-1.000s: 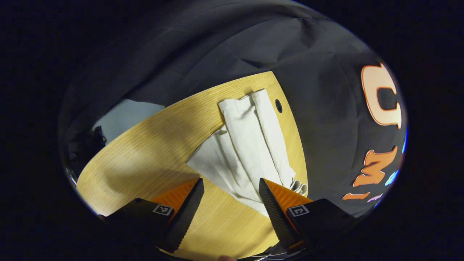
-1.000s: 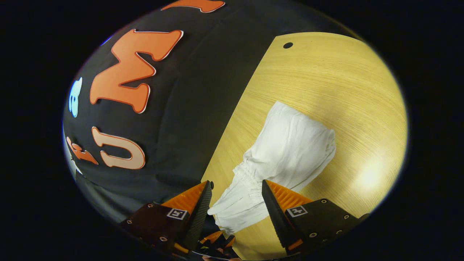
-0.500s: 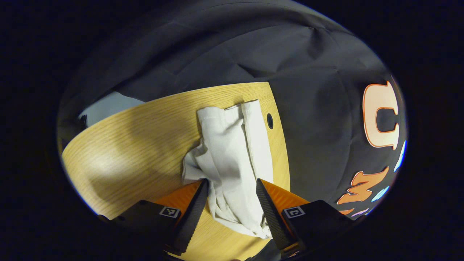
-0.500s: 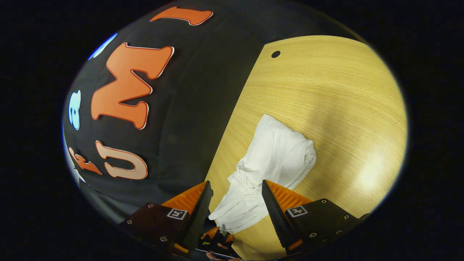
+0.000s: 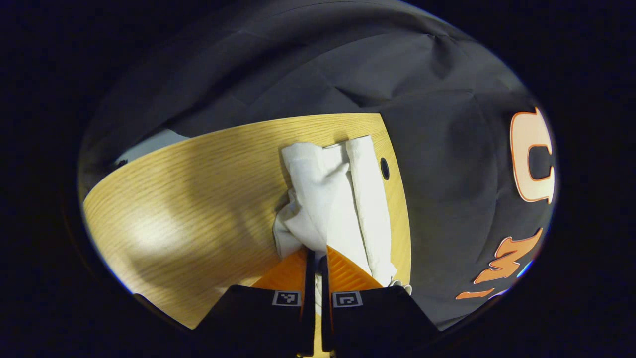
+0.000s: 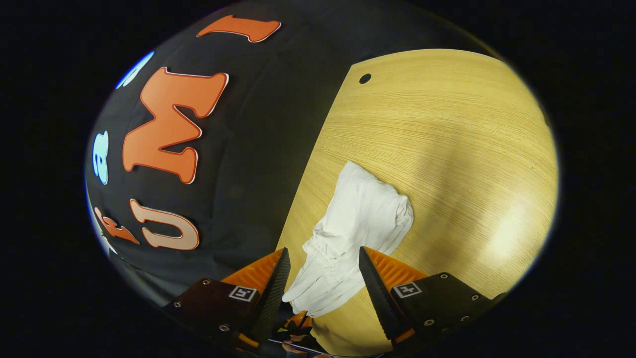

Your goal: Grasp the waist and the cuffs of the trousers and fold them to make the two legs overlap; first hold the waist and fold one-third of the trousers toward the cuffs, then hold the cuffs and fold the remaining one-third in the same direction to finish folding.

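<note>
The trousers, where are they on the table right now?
The white trousers lie along the wooden table's edge beside the black cloth wall, near the small round hole; the left gripper pinches their near end.

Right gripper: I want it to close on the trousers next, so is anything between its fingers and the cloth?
Nothing visible: the right gripper is open, and the trousers lie directly between its fingers on the table.

Both claw-mounted views look down close over the worktop (image 5: 198, 189) edge from opposite ends, sharing the white trousers (image 5: 333, 199) at 6 o'clock.
</note>
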`<state>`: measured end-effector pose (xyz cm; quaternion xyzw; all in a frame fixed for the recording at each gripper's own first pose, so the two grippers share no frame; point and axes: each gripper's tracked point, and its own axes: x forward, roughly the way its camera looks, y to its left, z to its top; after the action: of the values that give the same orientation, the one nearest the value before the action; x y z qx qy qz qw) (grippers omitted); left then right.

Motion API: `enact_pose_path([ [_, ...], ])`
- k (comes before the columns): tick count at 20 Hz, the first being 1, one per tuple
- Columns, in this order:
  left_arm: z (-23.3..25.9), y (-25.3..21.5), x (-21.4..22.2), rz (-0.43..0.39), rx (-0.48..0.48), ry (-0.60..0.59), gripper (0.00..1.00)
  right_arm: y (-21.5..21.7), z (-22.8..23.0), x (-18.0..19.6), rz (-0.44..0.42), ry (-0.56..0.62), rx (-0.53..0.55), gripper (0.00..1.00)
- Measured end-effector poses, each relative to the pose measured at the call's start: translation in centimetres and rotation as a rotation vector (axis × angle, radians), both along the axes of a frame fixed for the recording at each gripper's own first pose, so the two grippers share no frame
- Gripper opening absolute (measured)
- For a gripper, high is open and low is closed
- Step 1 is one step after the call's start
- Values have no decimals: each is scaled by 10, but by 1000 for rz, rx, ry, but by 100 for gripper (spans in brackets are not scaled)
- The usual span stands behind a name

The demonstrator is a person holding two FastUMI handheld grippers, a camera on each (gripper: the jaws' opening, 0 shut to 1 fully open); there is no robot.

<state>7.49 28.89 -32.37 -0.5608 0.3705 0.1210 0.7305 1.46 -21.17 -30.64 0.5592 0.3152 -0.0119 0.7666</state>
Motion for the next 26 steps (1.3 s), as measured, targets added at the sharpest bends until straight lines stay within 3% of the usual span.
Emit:
enact_pose_path([
  [5,53,-4,11,-60,121,-115,9,-19,0,4,-4,-38,-92,84],
  [12,122,-16,7,-78,262,-217,9,-38,3,8,81,-72,-134,86],
  [26,247,-125,33,-169,467,-391,9,-113,-1,11,132,-109,-203,89],
])
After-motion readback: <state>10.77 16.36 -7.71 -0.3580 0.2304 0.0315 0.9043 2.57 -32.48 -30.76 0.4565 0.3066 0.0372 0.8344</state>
